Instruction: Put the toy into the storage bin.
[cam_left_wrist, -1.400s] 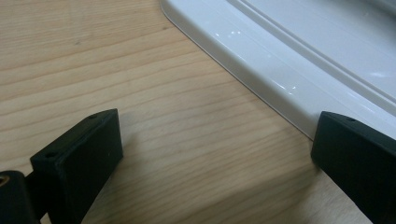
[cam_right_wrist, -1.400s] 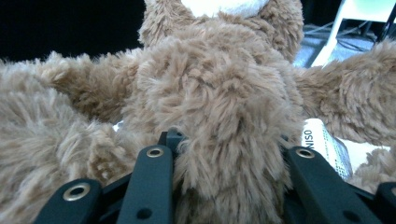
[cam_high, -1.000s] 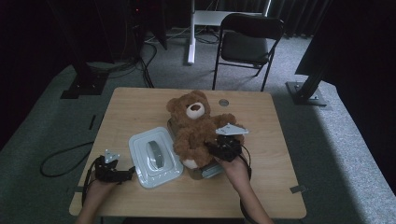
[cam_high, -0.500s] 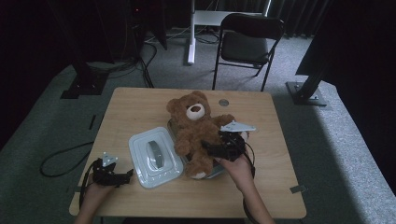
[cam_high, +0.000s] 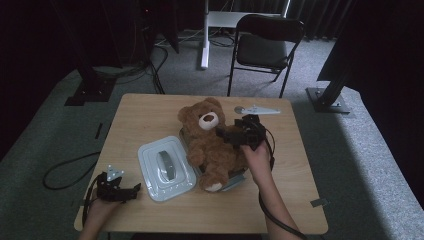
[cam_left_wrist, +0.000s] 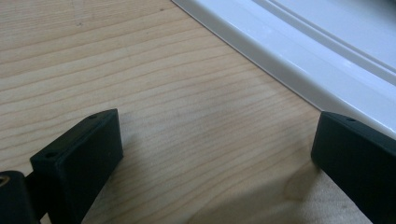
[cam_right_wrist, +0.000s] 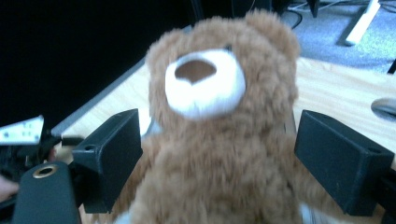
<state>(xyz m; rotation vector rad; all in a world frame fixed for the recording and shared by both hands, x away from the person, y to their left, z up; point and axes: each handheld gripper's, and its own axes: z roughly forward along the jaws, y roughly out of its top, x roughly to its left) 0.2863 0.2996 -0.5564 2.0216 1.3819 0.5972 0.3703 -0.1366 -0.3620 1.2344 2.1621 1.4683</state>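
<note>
Your right gripper (cam_high: 231, 134) is hovering at the teddy bear (cam_high: 212, 145), off its chest at about 3 o'clock from the bear's muzzle in the high view; its jaws have just been opening and are now standing wide, with the bear's chest and head between them in the right gripper view (cam_right_wrist: 219, 154) but neither pad pressing on the fur. The teddy bear (cam_right_wrist: 219, 116) is sitting near the middle of the wooden table (cam_high: 150, 112), leaning back toward 11 o'clock, its lower body resting in a clear container (cam_high: 235, 179) whose edge is showing at the bear's 5 o'clock. The white lid (cam_high: 165, 167) is lying flat on the table just beside the bear, at its 8 o'clock. Your left gripper (cam_high: 134, 190) is resting low near the table's 7 o'clock corner, pointing toward the lid; in the left gripper view its jaws (cam_left_wrist: 210, 158) are standing wide apart over bare wood, nothing between them, with the lid's rim (cam_left_wrist: 299, 65) crossing at 1 o'clock. Your left hand (cam_high: 102, 210) is staying well apart from the bear. A small round grey object (cam_high: 239, 109) is lying on the table at the bear's 2 o'clock, near the far edge.
</note>
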